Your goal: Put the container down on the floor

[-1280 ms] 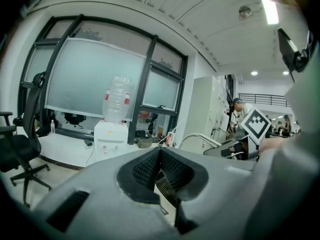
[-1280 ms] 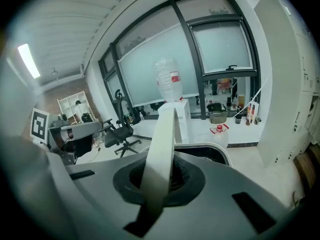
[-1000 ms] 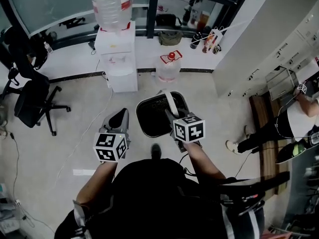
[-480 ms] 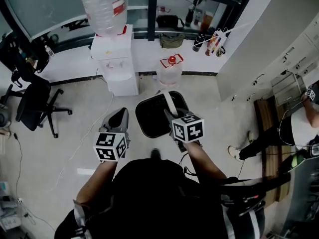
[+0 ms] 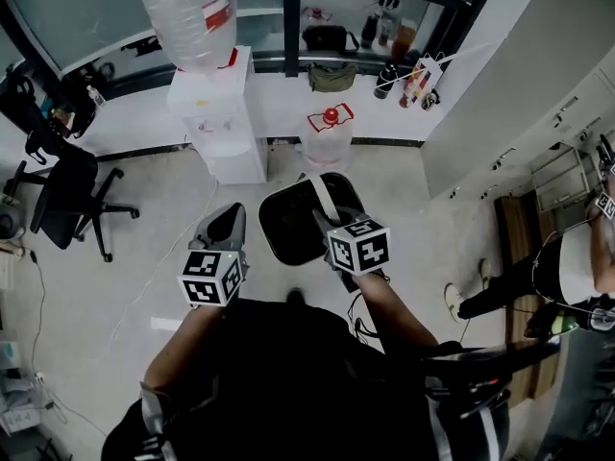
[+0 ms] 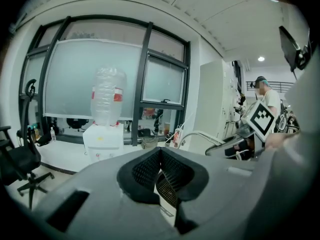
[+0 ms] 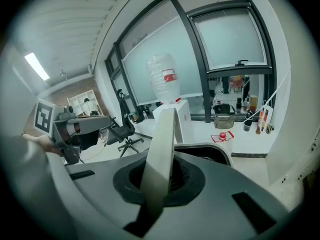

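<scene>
Hard to tell from above whether the one black container (image 5: 293,230) touches the floor (image 5: 159,253) or hangs over it, its near rim hidden behind the right gripper (image 5: 324,219). Two grippers: right fingers (image 7: 196,181) clenched on the single white handle (image 7: 162,144), left gripper (image 5: 228,221) beside the container, fingers (image 6: 145,171) pressed together on nothing. Beyond, one water cooler (image 5: 216,123), one red-capped jug (image 5: 327,140), one office chair (image 5: 62,192).
</scene>
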